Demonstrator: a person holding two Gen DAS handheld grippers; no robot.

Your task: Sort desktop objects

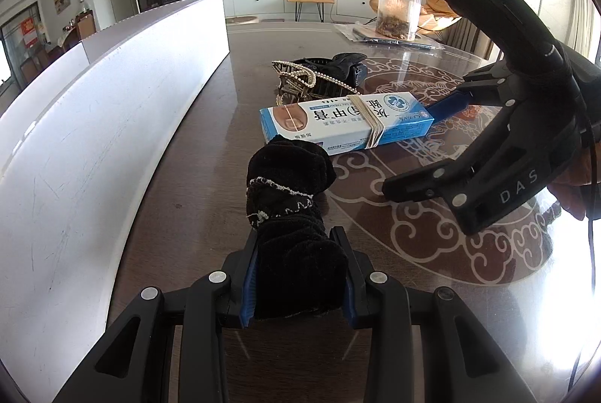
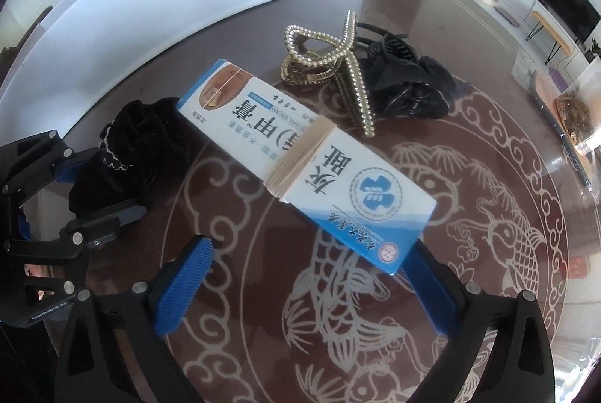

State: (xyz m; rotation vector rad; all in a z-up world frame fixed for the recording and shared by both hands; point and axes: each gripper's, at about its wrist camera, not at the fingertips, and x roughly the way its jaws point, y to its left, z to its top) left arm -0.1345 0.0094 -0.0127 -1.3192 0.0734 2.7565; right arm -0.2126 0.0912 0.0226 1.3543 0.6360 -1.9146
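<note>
Two grippers work over the glass-topped table (image 2: pixel 488 177): the left gripper (image 1: pixel 296 286) is clenched on a black velvet scrunchie (image 1: pixel 289 215) whose far end rests on the table beside a white tray wall (image 1: pixel 94 140). The right gripper (image 2: pixel 300 275) stands released, jaws wide, one blue pad under the near end of a blue-and-white nail cream box (image 2: pixel 300 162) bound with rubber bands, though whether it touches is hard to tell. Just beyond the box lie a pearl hair claw (image 2: pixel 338 64) and a black hair claw (image 2: pixel 409 87), touching each other.
</note>
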